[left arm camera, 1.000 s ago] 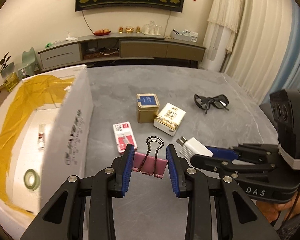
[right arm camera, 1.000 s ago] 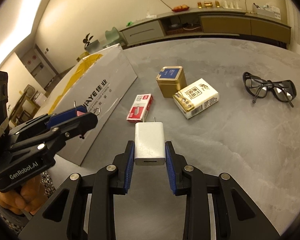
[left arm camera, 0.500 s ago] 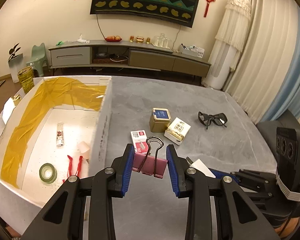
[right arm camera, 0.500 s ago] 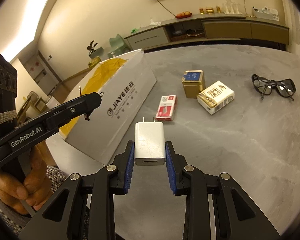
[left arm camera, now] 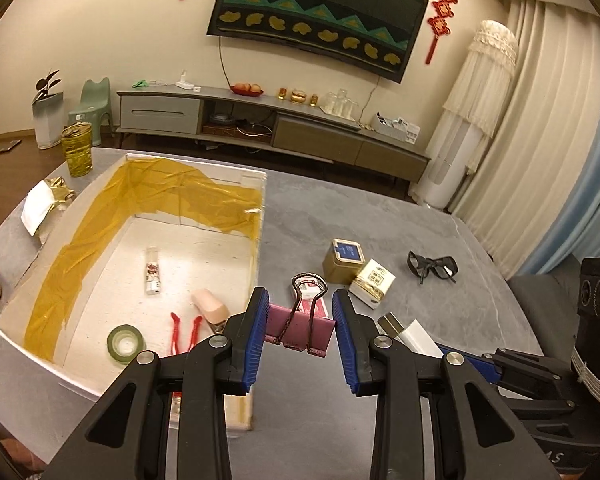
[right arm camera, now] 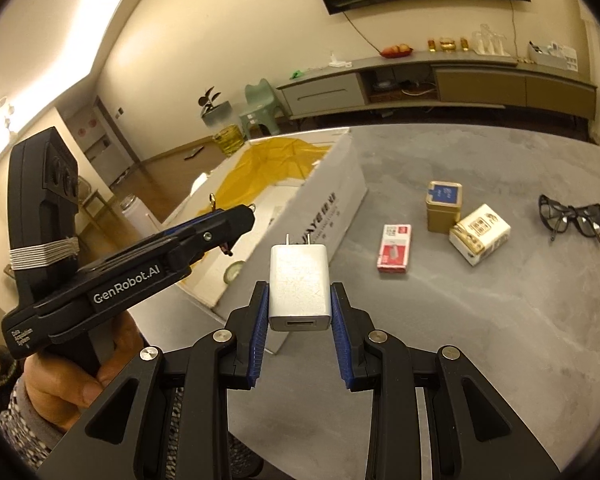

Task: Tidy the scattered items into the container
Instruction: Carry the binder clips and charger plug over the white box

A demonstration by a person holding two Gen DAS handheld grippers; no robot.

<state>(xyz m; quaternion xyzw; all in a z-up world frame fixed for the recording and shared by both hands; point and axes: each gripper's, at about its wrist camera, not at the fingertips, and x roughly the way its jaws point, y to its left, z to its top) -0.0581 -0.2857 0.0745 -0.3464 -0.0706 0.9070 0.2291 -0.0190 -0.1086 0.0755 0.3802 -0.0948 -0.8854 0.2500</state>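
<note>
The left gripper pinches a pink binder clip above the near right corner of the white box. The right gripper pinches a white charger over the table, right of the box.

cream walls carry a dark patterned hanging and red knot ornaments; a long low sideboard stands below, pale curtains at right, wooden floor.

Both hand-held grippers clamped, raised side by side.
</note>
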